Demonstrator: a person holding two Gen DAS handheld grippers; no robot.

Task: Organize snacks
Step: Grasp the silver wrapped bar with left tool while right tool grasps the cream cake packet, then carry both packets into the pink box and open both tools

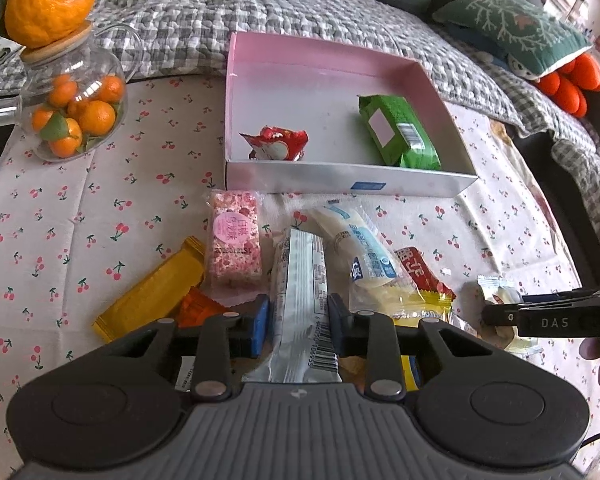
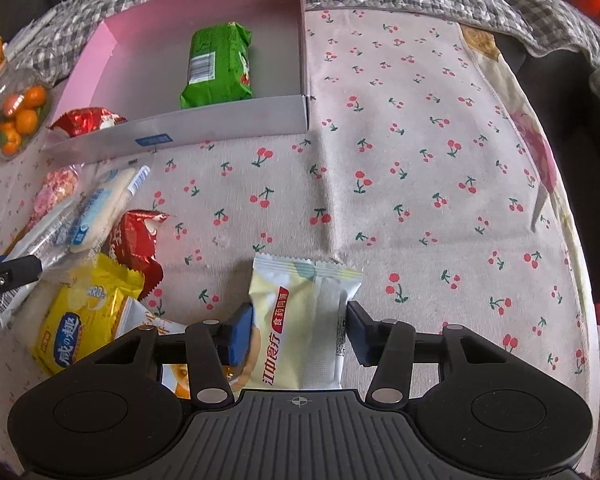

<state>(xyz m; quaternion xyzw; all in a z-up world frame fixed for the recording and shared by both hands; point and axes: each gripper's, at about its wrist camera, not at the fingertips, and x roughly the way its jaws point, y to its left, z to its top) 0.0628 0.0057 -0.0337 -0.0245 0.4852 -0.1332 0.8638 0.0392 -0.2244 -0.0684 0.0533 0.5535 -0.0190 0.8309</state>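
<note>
Snacks crowd both grips — left gripper [image 1: 299,322] clamps silver packet [image 1: 300,280], right gripper [image 2: 300,330] pale packet [image 2: 300,320].

box [image 1: 340,184] middle lies bare between red packet [image 1: 276,144] and green packet [image 1: 400,132].

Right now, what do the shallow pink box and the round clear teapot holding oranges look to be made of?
Shallow pink box: likely thin coated cardboard; straight folded walls, faint sheen. Round clear teapot: apparently glass, since it is see-through with bright glints; its lid looks like pale wood.

Close downward wrist views, shared box [image 1: 340,184]
</note>
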